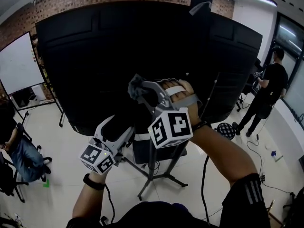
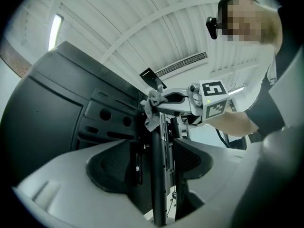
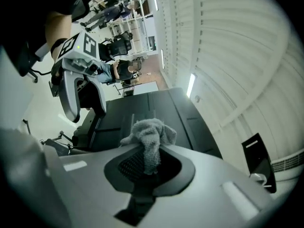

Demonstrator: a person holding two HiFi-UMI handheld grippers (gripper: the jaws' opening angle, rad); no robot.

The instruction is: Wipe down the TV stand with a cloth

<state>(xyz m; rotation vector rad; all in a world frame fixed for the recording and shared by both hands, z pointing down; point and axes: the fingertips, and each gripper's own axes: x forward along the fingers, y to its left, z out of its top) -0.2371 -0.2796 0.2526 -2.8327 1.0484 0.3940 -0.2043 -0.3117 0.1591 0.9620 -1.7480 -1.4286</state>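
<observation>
Looking down in the head view, the right gripper reaches forward with a grey cloth bunched at the tips of its jaws. The cloth sits against the back of a large black TV panel. The left gripper sits lower and nearer the person, its jaws pointing in at the TV stand, whose splayed legs rest on the pale floor. A whiteboard stands off to the left. A person in black stands far to the right and another sits at the left edge. In the left gripper view the jaws stand wide apart, and the dark upright post of the TV stand runs up through the gap between them. It cannot be told whether either pad touches it. Beyond the jaws and above them, the right gripper holds the cloth against the upper part of the post, beside the TV panel's rear. In the right gripper view the jaws are closed on the cloth, which spills out in a crumpled wad just past the tips and hangs down between the pads. The black rear of the TV panel lies directly beyond it. The left gripper shows up and to the left of the jaws, farther off.
</observation>
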